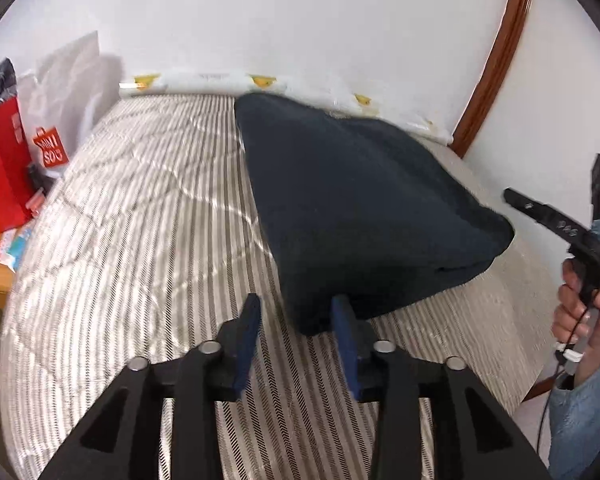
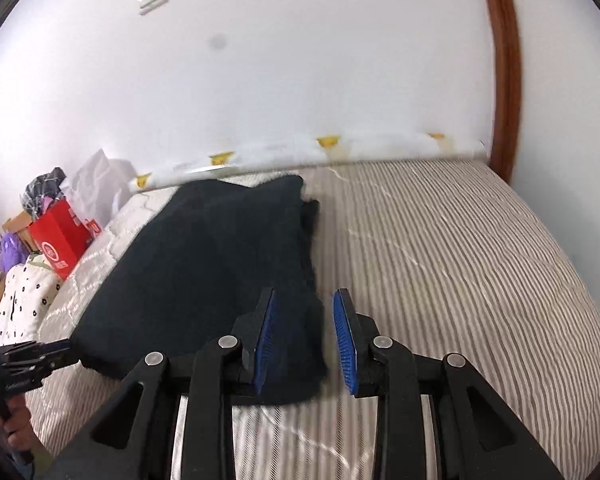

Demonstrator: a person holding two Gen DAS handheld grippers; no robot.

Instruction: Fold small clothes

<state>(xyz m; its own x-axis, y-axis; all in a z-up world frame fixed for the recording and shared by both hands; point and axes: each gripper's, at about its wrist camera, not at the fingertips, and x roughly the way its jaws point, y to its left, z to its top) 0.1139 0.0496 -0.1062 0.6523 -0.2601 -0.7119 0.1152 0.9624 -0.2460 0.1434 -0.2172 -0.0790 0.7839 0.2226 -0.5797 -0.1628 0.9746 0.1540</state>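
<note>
A dark navy garment [image 1: 364, 204] lies folded flat on the striped bed; it also shows in the right wrist view [image 2: 204, 268]. My left gripper [image 1: 298, 308] is open, its jaws wide apart just above the garment's near corner, holding nothing. My right gripper [image 2: 306, 312] is open and empty, hovering over the garment's near right corner. The right gripper also shows at the right edge of the left wrist view [image 1: 512, 196], held in a hand. The left gripper shows at the lower left of the right wrist view [image 2: 60, 350].
The striped mattress [image 1: 148, 216] fills both views. A white wall [image 1: 300, 20] and a rolled white cover [image 1: 204, 82] bound the far side. Red shopping bags [image 1: 4, 168] and clutter stand at the left. A brown wooden frame [image 2: 504, 72] rises at the right.
</note>
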